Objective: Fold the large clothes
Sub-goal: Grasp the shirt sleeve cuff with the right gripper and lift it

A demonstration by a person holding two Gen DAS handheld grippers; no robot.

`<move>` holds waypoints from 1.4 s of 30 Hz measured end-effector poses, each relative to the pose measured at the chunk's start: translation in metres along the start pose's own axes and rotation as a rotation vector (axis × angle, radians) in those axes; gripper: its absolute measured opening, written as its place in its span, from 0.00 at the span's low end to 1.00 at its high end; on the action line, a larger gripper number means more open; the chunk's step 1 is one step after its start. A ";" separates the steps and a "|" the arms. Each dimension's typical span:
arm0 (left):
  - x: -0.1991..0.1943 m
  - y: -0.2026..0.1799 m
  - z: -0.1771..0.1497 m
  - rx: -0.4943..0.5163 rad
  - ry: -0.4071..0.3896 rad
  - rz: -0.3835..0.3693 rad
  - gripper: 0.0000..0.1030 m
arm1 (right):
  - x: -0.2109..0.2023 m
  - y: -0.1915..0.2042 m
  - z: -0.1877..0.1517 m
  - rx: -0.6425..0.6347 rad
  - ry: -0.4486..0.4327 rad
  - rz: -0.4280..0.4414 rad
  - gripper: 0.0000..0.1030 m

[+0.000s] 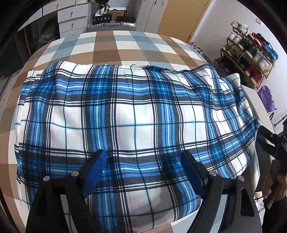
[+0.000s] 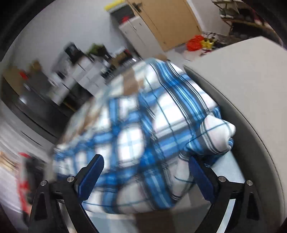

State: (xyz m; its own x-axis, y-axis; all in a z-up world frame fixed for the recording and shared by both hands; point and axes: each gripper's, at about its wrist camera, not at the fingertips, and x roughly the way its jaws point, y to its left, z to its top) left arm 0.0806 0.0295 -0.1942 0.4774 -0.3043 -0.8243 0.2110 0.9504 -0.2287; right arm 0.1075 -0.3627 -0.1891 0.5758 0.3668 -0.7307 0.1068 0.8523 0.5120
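A large blue, white and black plaid garment (image 1: 125,111) lies spread across a table covered with a brown, grey and white checked cloth (image 1: 107,44). My left gripper (image 1: 143,161) is open above the garment's near part, jaws wide apart with nothing between them. My right gripper (image 2: 146,168) is open over the garment's right end (image 2: 143,134); that view is blurred. A bunched corner of the garment (image 2: 215,136) sits by the right finger. The right gripper also shows at the far right of the left wrist view (image 1: 269,139).
A grey-white surface (image 2: 242,75) borders the table on the right. A shoe rack (image 1: 251,59) stands at the back right. White drawers (image 1: 71,18) and a silver suitcase (image 1: 111,26) stand behind the table. A wooden door (image 1: 181,16) is at the back.
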 end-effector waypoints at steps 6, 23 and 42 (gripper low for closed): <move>0.001 -0.002 0.000 0.004 0.005 0.007 0.79 | -0.005 -0.036 -0.008 0.220 0.007 -0.053 0.92; 0.007 -0.017 -0.008 0.120 0.009 0.085 0.79 | 0.019 -0.024 0.019 0.169 -0.074 -0.188 0.26; 0.006 -0.085 -0.046 0.302 0.039 0.044 0.79 | -0.066 0.020 0.015 -0.141 -0.303 -0.265 0.10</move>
State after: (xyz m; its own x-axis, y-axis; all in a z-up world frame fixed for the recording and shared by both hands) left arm 0.0264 -0.0498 -0.2037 0.4601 -0.2553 -0.8504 0.4376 0.8986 -0.0330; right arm 0.0834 -0.3757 -0.1243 0.7580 0.0197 -0.6520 0.1838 0.9526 0.2425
